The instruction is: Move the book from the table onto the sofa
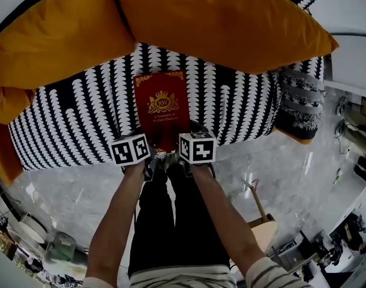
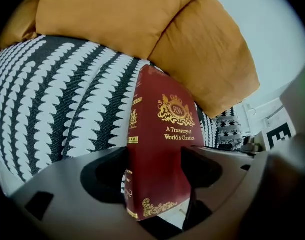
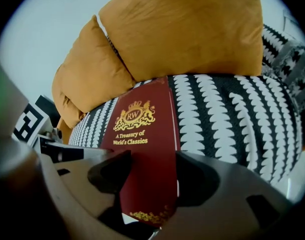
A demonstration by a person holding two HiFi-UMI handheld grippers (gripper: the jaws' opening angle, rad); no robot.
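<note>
A dark red hardback book (image 1: 162,110) with gold print lies lengthwise over the black-and-white patterned sofa seat (image 1: 69,119), its near end at the seat's front edge. Both grippers hold that near end side by side. My left gripper (image 1: 150,158) is shut on the book's spine side (image 2: 162,149), one jaw against each face. My right gripper (image 1: 174,158) is shut on the other long edge (image 3: 147,144), again with a jaw on either face. I cannot tell whether the book's far end rests fully on the seat.
Two big orange cushions (image 1: 219,17) (image 1: 57,35) lean against the sofa back just beyond the book. A knitted patterned cushion (image 1: 300,104) sits at the seat's right end. Below is a grey marble floor (image 1: 279,167), with my legs and a wooden object (image 1: 261,224) close by.
</note>
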